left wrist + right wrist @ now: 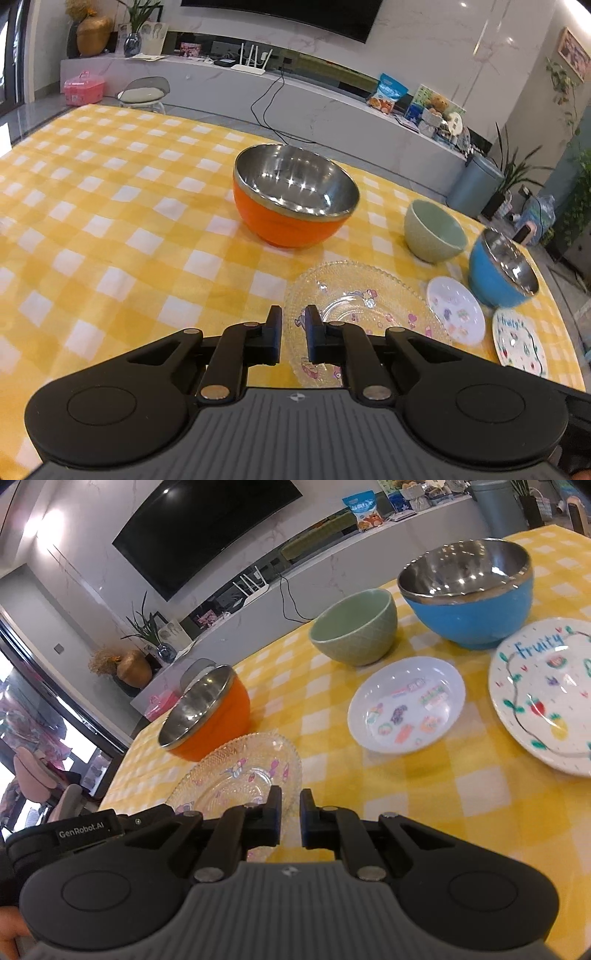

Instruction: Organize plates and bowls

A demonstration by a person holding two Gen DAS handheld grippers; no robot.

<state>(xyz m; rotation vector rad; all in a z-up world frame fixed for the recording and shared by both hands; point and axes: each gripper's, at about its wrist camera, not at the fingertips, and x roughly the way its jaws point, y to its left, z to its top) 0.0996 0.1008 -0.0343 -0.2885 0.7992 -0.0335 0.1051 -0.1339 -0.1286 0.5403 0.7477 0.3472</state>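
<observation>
Nothing looks stacked yet. Both the left claw [293,334] and right claw [290,818] are nearly closed and hold nothing, hovering over the glass plate [354,306] on the desk [110,221]. Beyond them the orange bowl [291,199], green bowl [354,631], blue bowl [469,598], small white plate [406,705] and fruit-painted plate [543,698] sit apart, all still to gather.

Left gripper [294,314] and right gripper [290,795]: both angled downward, jaws nearly closed, nothing held between them.
</observation>
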